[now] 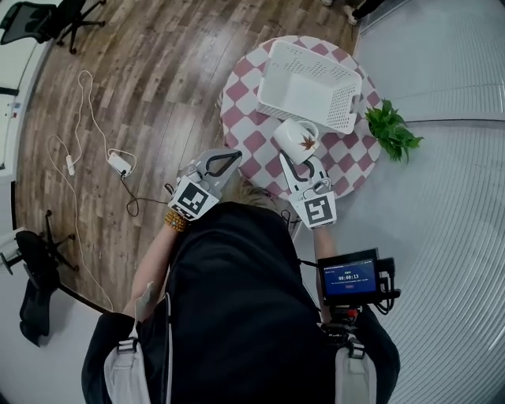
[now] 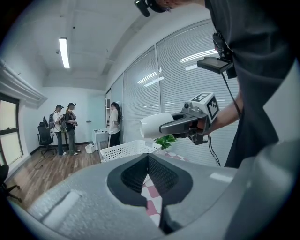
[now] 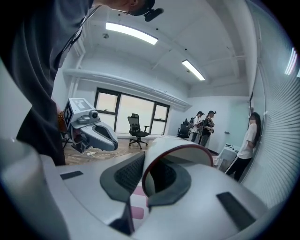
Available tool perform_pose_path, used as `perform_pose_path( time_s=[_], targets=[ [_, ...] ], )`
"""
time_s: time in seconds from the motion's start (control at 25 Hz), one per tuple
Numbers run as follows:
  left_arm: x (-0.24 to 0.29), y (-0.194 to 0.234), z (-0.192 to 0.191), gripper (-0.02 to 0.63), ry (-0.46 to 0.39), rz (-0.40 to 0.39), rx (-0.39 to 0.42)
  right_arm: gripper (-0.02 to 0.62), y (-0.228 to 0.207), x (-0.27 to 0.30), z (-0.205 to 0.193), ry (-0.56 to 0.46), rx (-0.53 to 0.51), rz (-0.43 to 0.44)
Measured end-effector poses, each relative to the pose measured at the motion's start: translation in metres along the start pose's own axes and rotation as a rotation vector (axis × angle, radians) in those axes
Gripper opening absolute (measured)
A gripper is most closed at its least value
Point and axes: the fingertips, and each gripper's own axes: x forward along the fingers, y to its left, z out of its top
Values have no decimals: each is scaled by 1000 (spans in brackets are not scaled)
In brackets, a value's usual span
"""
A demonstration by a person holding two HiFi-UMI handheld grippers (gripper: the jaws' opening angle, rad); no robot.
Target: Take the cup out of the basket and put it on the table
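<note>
A white cup [image 1: 296, 140] with a red leaf print hangs over the front of the round checkered table [image 1: 251, 144], just in front of the white basket [image 1: 347, 110]. My right gripper [image 1: 301, 160] is shut on its rim. In the right gripper view one jaw sits inside the cup [image 3: 180, 152] and the other outside. The left gripper view shows the cup [image 2: 152, 125] lying sideways in the air, higher than the basket [image 2: 126, 150]. My left gripper [image 1: 234, 155] is shut with nothing in it, off the table's left edge over the floor.
A potted green plant [image 1: 392, 130] stands at the table's right edge. White cables and a power strip [image 1: 118, 162] lie on the wood floor to the left. Office chairs [image 1: 47, 20] stand far left. Several people [image 2: 63, 126] stand at the back of the room.
</note>
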Motion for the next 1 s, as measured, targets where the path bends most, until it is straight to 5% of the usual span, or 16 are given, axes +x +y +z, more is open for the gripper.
perform_pose_path(
  time_s=[1.0],
  targets=[
    [46,-18,30,5,-102,-141,62,41,-4,-36,0,-181,214,-151]
  ],
)
